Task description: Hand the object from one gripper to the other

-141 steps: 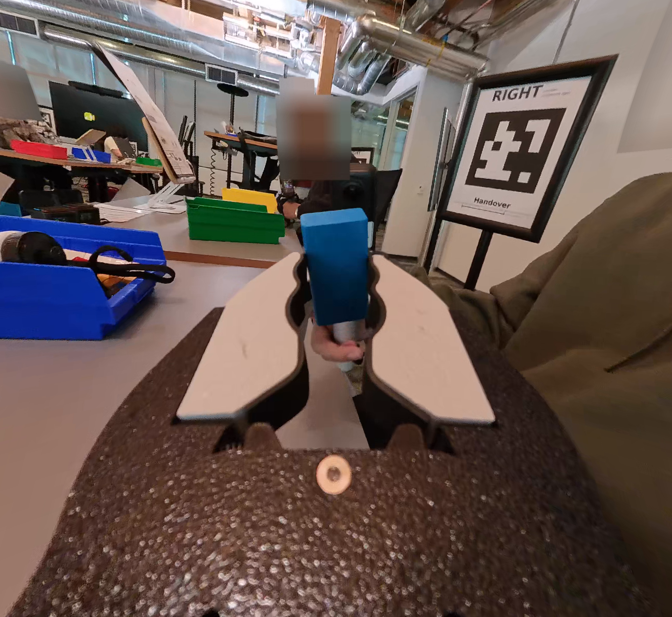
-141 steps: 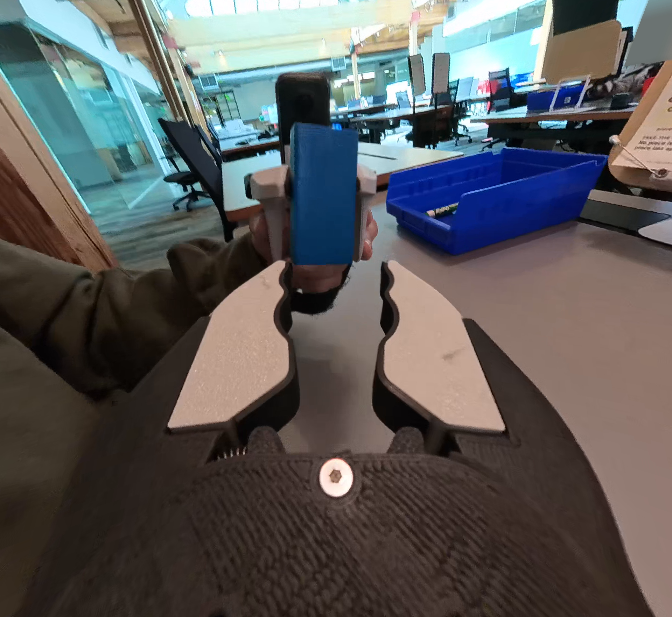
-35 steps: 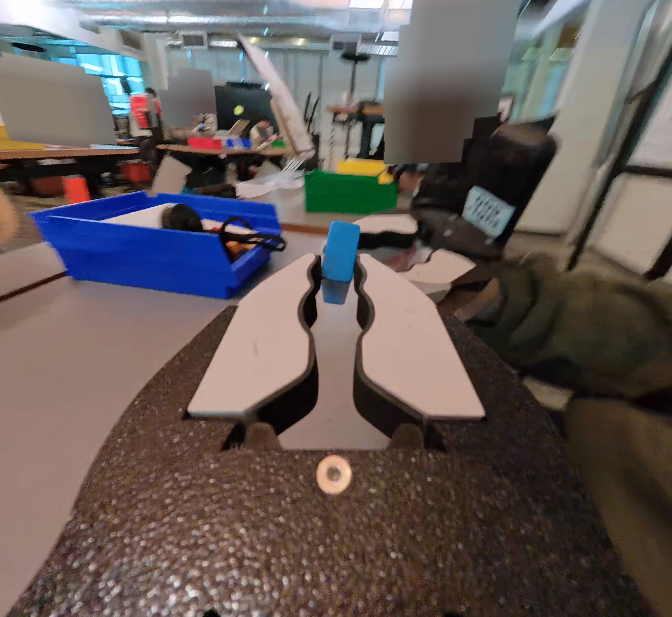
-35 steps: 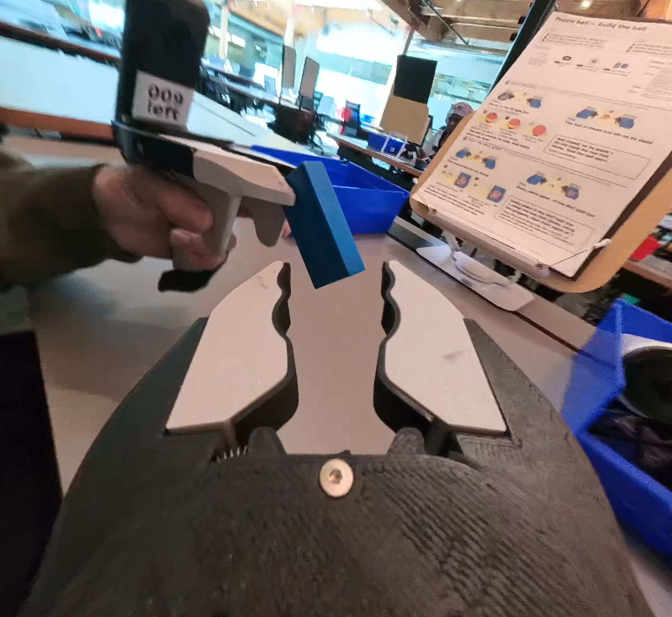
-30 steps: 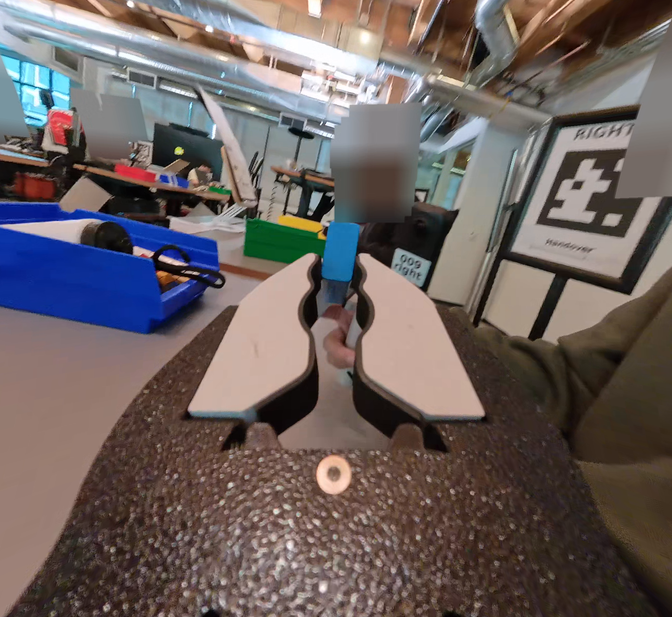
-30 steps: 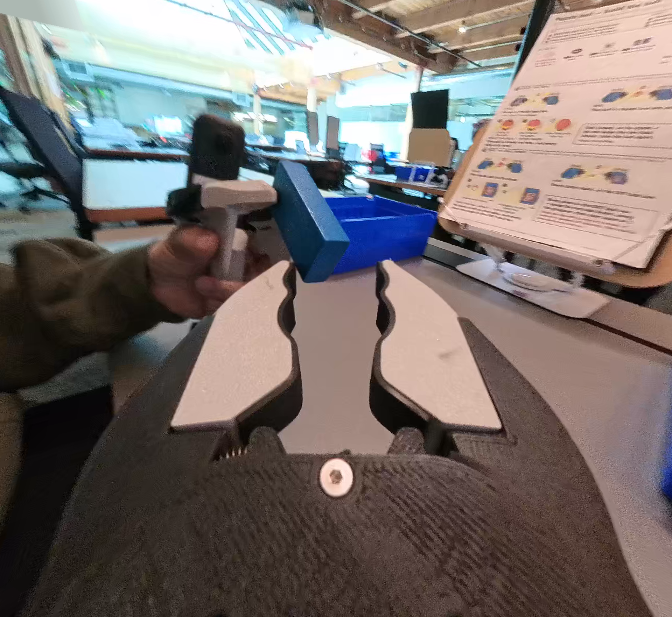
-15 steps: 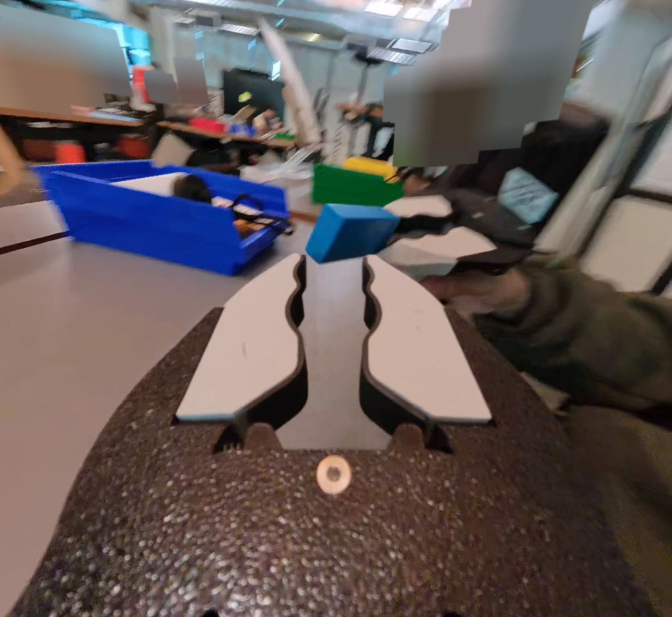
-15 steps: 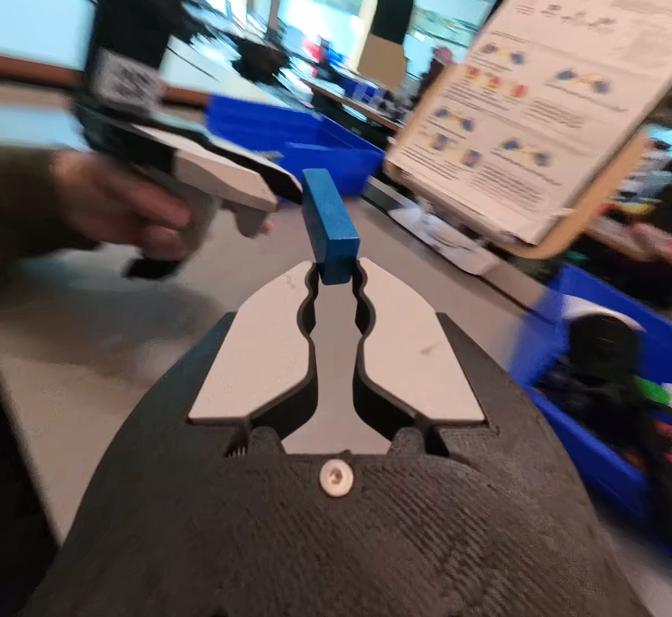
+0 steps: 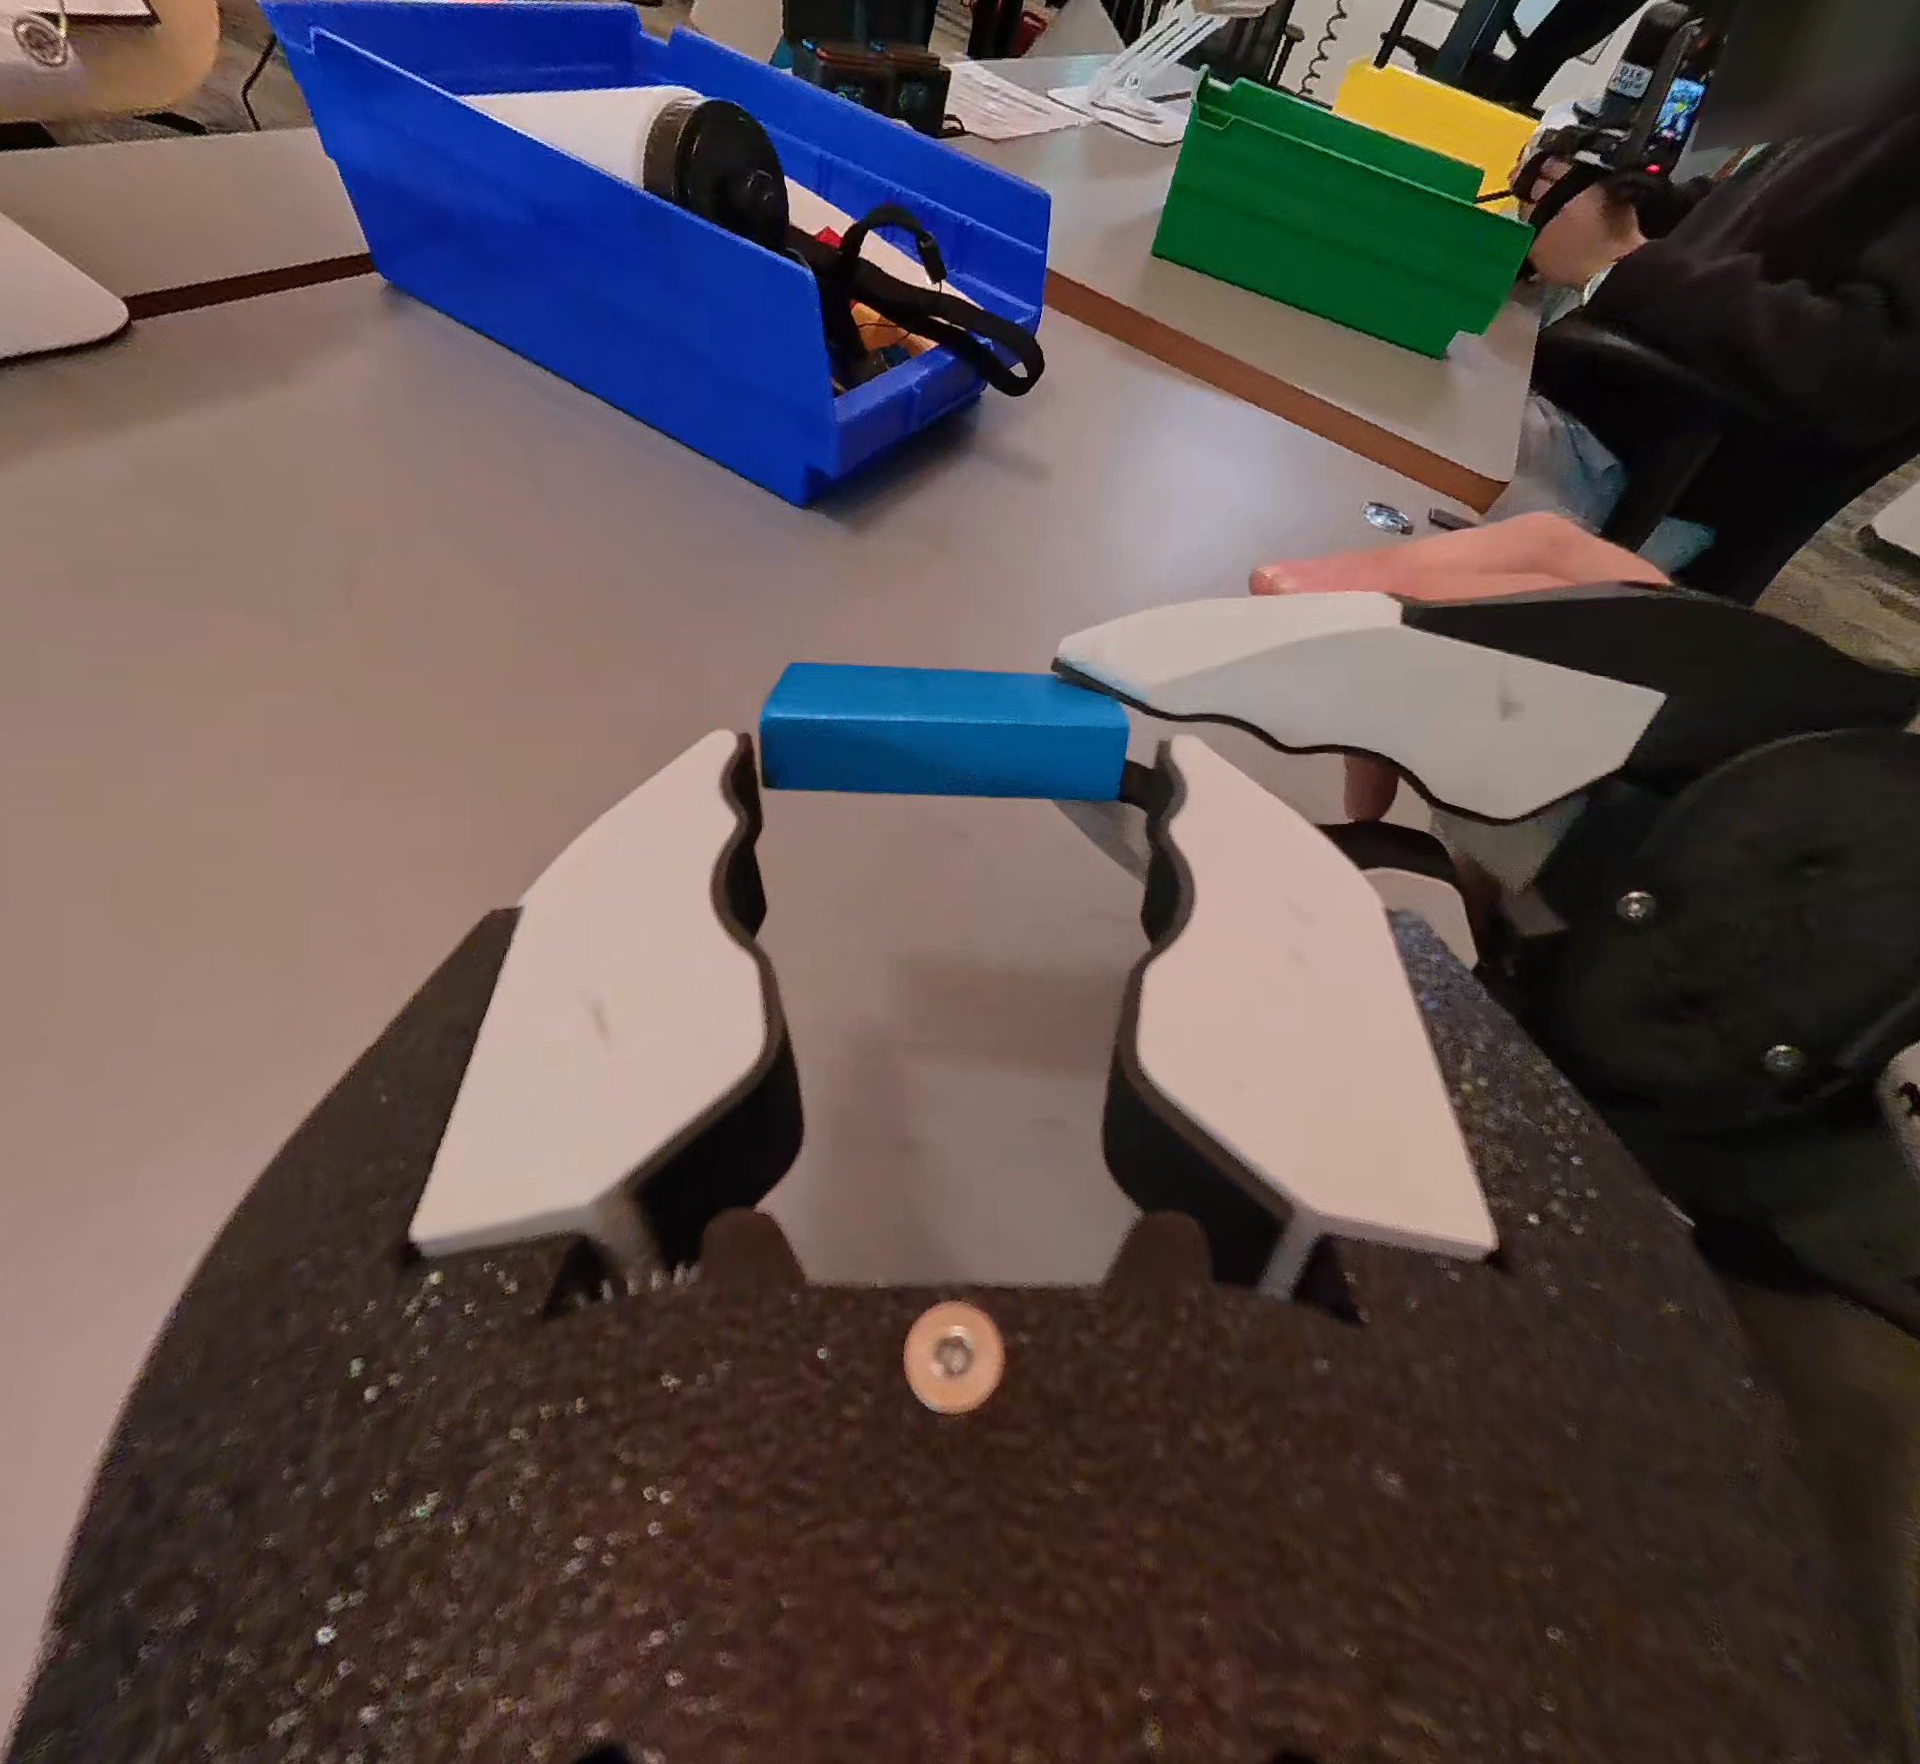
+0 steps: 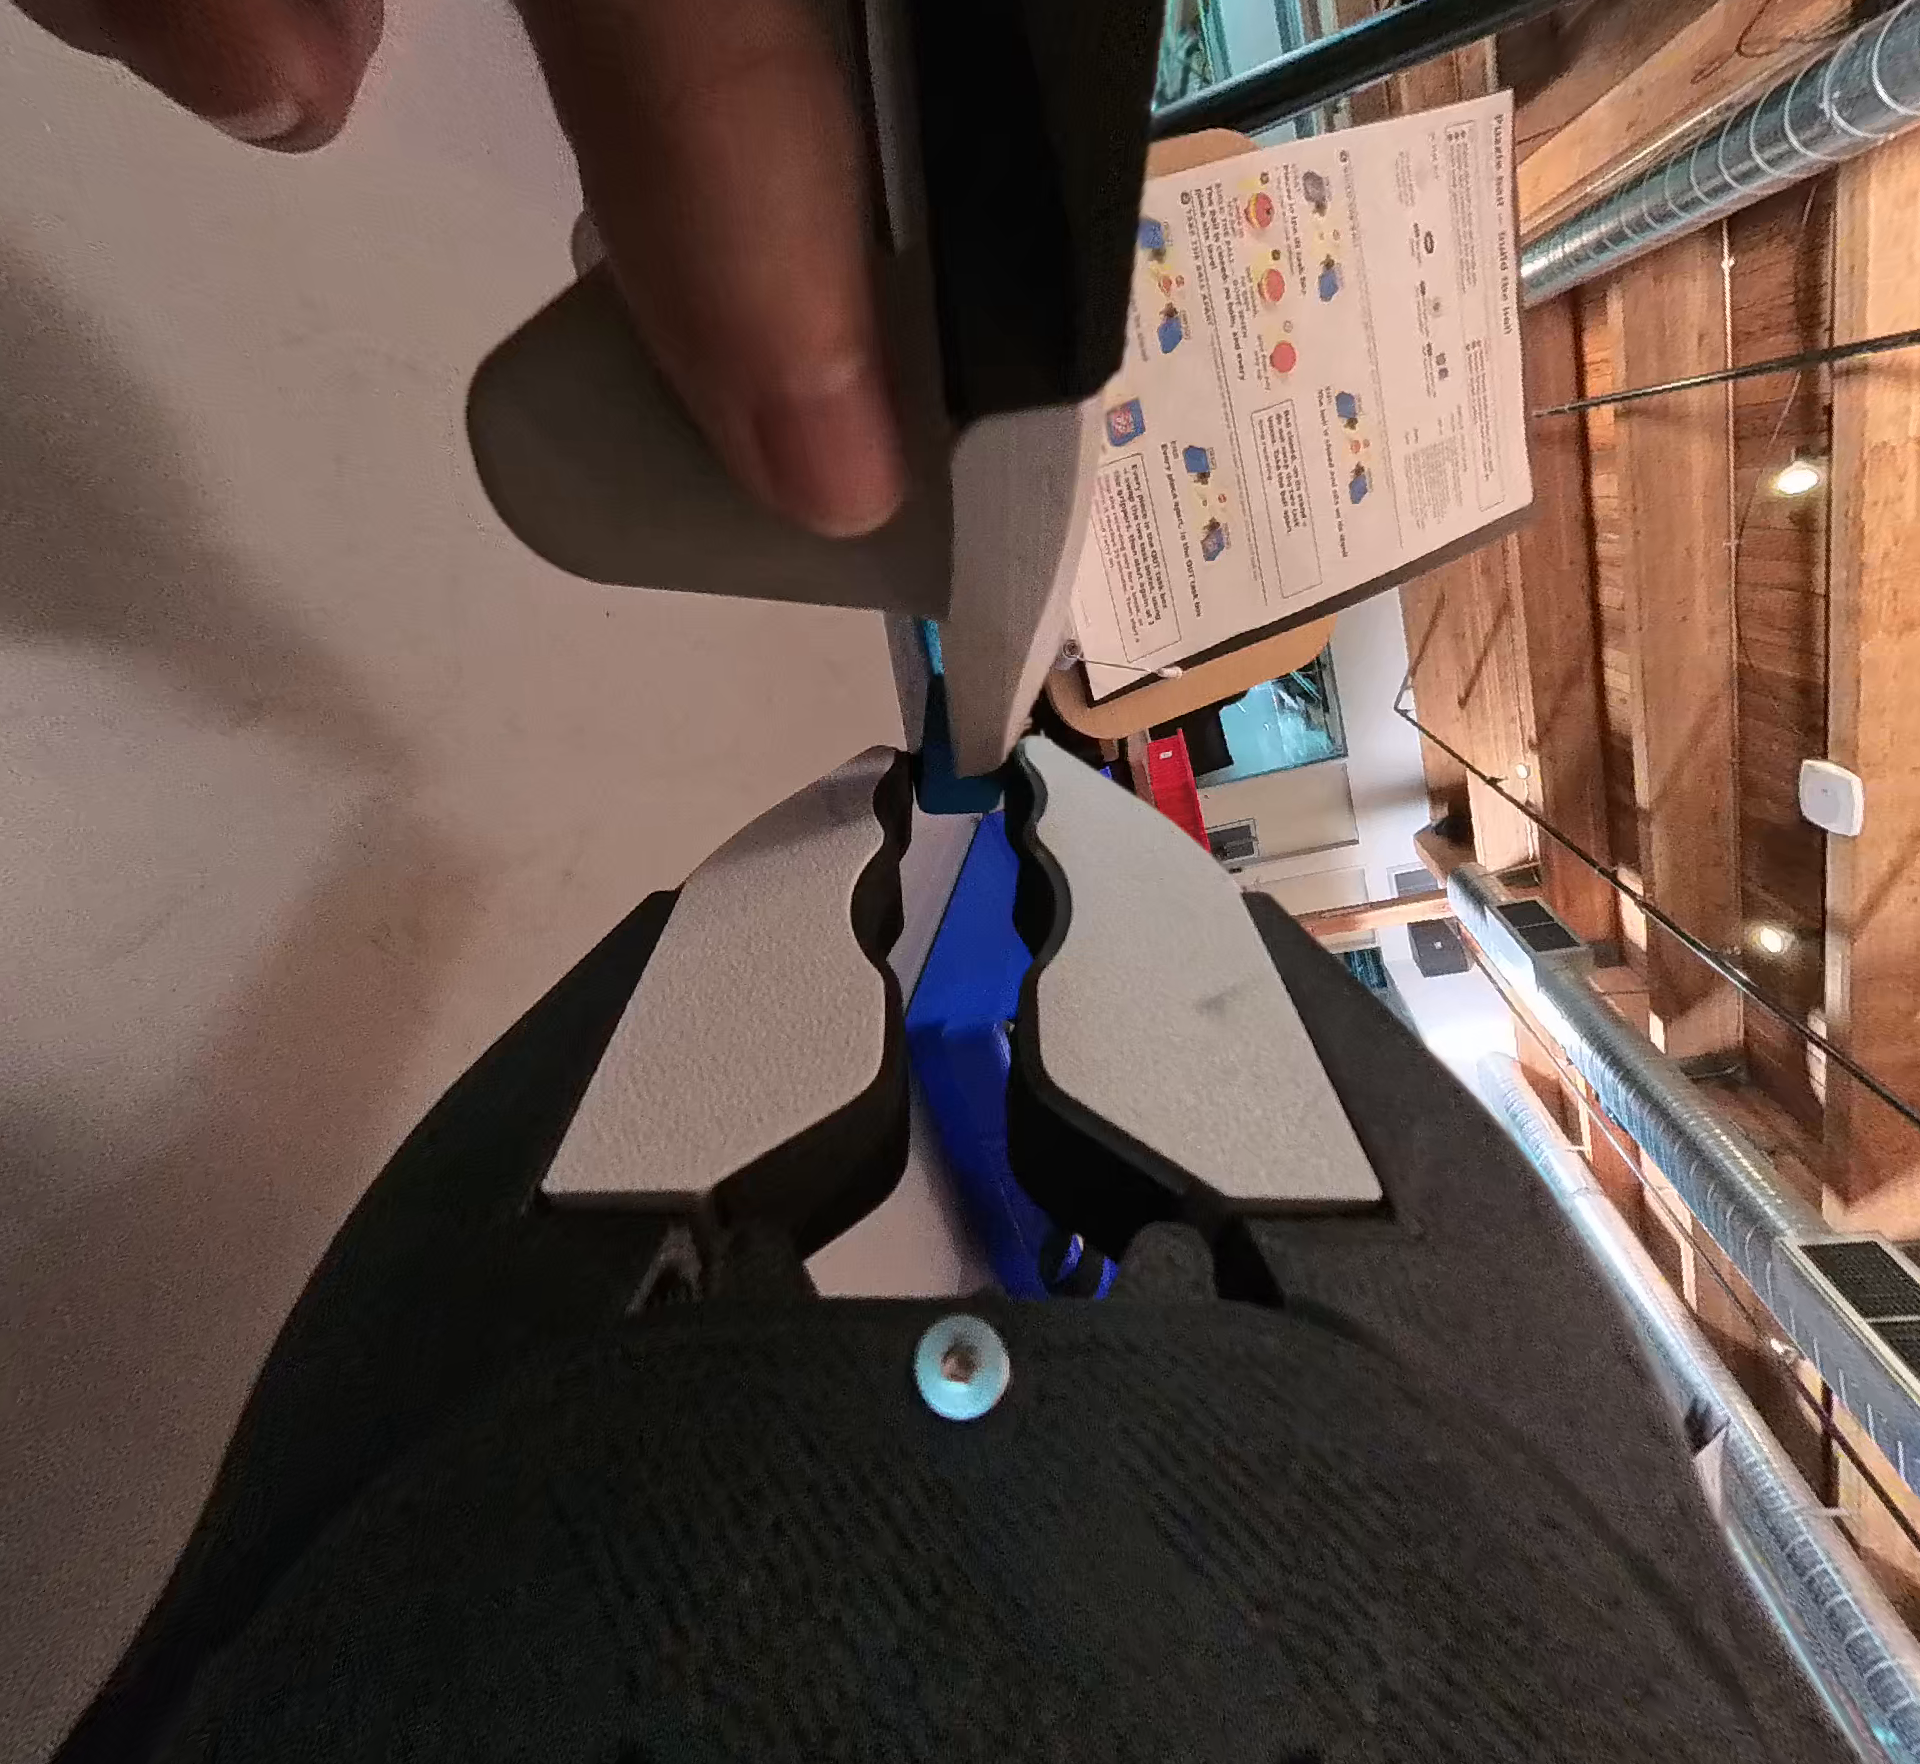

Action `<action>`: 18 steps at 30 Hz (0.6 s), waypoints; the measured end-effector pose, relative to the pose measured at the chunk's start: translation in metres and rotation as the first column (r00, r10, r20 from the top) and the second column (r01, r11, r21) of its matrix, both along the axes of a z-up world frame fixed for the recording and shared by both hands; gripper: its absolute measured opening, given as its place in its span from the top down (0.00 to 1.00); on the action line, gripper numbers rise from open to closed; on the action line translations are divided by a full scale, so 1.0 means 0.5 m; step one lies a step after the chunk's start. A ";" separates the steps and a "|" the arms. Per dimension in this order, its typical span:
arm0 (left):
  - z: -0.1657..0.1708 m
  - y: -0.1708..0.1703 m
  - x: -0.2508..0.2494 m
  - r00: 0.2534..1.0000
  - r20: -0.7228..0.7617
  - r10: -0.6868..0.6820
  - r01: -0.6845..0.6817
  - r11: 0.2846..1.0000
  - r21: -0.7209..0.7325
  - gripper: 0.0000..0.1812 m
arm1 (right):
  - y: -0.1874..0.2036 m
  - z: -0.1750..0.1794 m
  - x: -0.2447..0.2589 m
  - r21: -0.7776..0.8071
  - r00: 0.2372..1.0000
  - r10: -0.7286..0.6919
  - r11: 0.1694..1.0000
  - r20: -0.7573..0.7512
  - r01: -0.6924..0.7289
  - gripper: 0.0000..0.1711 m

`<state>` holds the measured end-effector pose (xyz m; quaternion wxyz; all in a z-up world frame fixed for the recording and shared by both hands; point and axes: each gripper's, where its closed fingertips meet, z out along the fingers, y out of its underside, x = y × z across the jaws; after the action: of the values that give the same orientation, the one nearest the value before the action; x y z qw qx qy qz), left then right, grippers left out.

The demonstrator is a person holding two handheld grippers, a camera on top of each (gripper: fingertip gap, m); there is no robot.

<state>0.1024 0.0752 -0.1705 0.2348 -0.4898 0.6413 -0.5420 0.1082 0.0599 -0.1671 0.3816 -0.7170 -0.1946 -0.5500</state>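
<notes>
The blue block (image 9: 940,743) lies level a little above the grey table (image 9: 312,623). My right gripper (image 9: 1117,732) comes in from the right and is shut on the block's right end. My left gripper (image 9: 951,764) is open wide, its fingertips on either side of the block and apart from it. In the right wrist view, which is rolled sideways, my right gripper (image 10: 961,769) pinches the end of the block (image 10: 956,784). One finger (image 10: 997,571) of the left gripper and the hand holding it hide the rest of the block.
A blue bin (image 9: 623,291) with a white roll and a black strap stands at the back left. A green bin (image 9: 1330,260) and a yellow bin (image 9: 1423,114) stand on the table behind. A person sits at the far right. An instruction sheet (image 10: 1330,384) stands on a holder. The grippers are tip to tip, or close to it.
The left gripper let go of the block and the right gripper shut on it. Since half a second ago the left jaws have opened wider, the right gripper has rolled sideways and both have moved lower.
</notes>
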 end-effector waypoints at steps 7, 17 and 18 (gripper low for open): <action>-0.017 0.012 0.002 0.999 0.012 -0.034 0.033 0.996 0.089 0.63 | 0.013 -0.014 -0.018 0.014 0.992 0.084 0.996 -0.090 -0.083 0.91; 0.071 0.002 -0.100 0.782 0.401 -0.478 0.563 0.817 -0.123 0.63 | -0.022 0.105 -0.098 0.701 0.135 0.728 0.684 -0.672 -0.201 0.60; 0.075 0.002 -0.107 0.763 0.420 -0.491 0.589 0.796 -0.138 0.63 | -0.021 0.105 -0.108 0.710 0.089 0.735 0.674 -0.672 -0.205 0.60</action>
<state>0.0487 0.0763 -0.1331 0.1146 -0.2000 0.6236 -0.7470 0.0542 0.0495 -0.1147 0.7282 -0.6746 -0.0284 0.1176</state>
